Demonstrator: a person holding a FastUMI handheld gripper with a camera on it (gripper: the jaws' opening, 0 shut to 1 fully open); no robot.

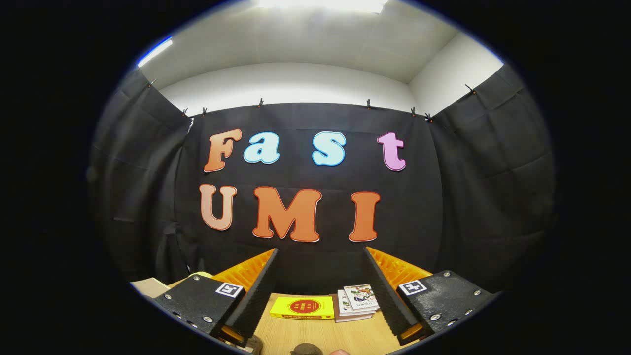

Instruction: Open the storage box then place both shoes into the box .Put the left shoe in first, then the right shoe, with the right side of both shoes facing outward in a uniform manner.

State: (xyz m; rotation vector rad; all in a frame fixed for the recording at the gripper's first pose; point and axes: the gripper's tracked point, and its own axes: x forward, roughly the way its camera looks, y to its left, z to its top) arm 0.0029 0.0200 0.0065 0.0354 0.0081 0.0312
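The claw (320, 291) gapes wide, empty, above a wooden table (315, 335); beyond lie a yellow book (302, 307) and stacked booklets (357, 301).

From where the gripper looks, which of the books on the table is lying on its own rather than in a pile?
The yellow book, flat on the wooden table between the open fingers. Beside it, the stack of books is piled up.

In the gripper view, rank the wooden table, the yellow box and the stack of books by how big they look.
1. Wooden table, largest.
2. Yellow box and stack of books look alike in size; unranked.
Both lie beyond the open gripper, whose fingers hold nothing.
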